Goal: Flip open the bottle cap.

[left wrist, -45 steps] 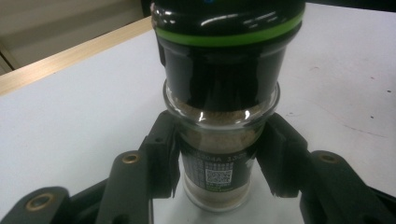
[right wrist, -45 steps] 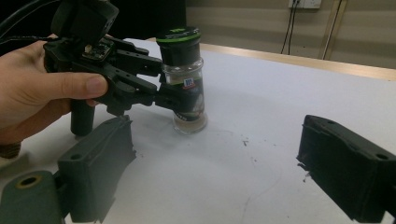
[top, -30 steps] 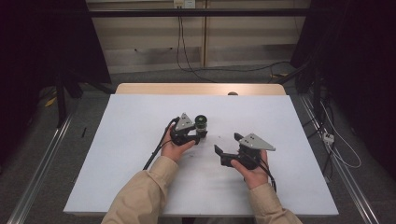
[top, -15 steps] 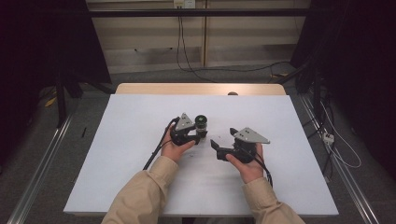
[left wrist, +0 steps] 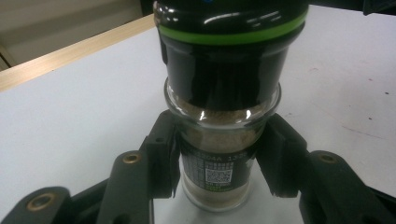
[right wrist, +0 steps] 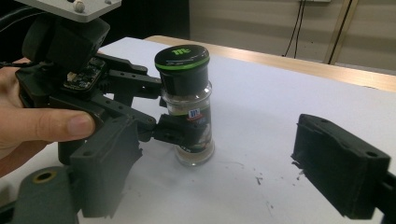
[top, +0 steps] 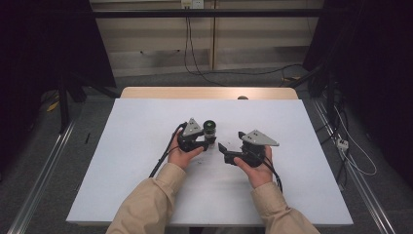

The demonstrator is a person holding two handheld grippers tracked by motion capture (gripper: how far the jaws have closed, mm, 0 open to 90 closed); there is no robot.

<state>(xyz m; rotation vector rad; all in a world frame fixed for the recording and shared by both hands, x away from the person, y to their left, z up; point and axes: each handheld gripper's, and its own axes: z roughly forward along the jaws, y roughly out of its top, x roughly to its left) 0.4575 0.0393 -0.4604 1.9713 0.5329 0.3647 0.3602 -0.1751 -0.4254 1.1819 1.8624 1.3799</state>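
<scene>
left gripper (left wrist: 219, 186): fingers clamped on spice jar (right wrist: 187, 105), being held upright on table (top: 146, 146)
right gripper (right wrist: 224, 182): fingers apart, having just been closing slightly, being brought nearer the jar since a second ago, likely for the cap

Bare table (top: 302, 185) all round
The right gripper (top: 233, 147)'s forward path is blocked by the spice jar (top: 210, 128) and left gripper (top: 204, 141).
</scene>
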